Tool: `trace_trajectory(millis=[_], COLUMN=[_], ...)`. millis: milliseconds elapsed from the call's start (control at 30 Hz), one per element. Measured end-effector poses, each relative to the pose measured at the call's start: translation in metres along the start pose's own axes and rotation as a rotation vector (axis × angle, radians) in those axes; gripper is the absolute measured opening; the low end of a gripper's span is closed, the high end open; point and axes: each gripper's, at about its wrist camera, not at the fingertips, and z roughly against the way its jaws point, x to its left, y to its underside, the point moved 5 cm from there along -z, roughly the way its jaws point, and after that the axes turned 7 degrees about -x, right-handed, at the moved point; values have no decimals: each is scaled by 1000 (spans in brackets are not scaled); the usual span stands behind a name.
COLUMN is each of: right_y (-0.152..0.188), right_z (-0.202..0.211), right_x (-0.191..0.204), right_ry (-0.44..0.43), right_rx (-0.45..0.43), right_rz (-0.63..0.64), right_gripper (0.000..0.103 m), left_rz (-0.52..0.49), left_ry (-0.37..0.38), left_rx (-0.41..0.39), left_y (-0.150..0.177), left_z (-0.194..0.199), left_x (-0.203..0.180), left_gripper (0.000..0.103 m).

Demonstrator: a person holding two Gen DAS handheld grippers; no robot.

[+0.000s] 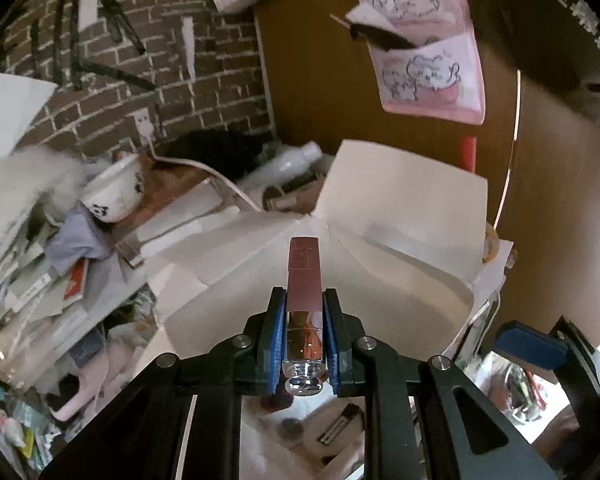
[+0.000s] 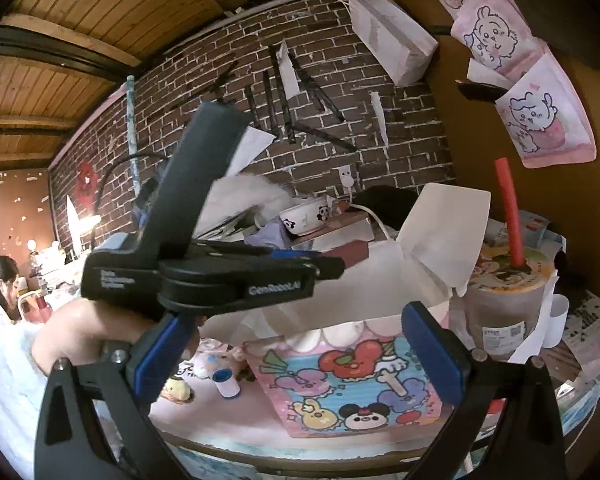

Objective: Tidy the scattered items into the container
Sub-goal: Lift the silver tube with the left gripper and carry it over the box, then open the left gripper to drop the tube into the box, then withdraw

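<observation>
My left gripper is shut on a lipstick tube with a mauve body and a shiny silver base. It holds the tube over the open white box, whose flaps stand up. In the right wrist view a hand holds the left gripper above the same box, whose front bears colourful cartoon pictures. My right gripper stands open in front of the box with nothing between its fingers. A small white bottle with a blue cap stands on the pink table left of the box.
A drink cup with a red straw stands right of the box. A yellow plush toy lies near the bottle. A panda bowl, papers and cables crowd the back by the brick wall. A person sits far left.
</observation>
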Motion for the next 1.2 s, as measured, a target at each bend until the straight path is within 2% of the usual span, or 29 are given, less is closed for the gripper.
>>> trace_trajectory(millis=[533,900,1200], right_y=[0,-5,-9], right_z=[3,11,15], right_x=[-4,-6,-8], right_ry=[-5,-6,-3], right_rx=[6,-11,-21], right_rz=[-7,-18,-32], right_gripper=[103,103,103], left_rz=[-7,-70,-98], left_ry=[33,-18,-55], left_rx=[143,337,397], left_y=[1,14,20], left_z=[-30,-56,-64], left_x=[-1,-1,2], left_gripper=[13,13,13])
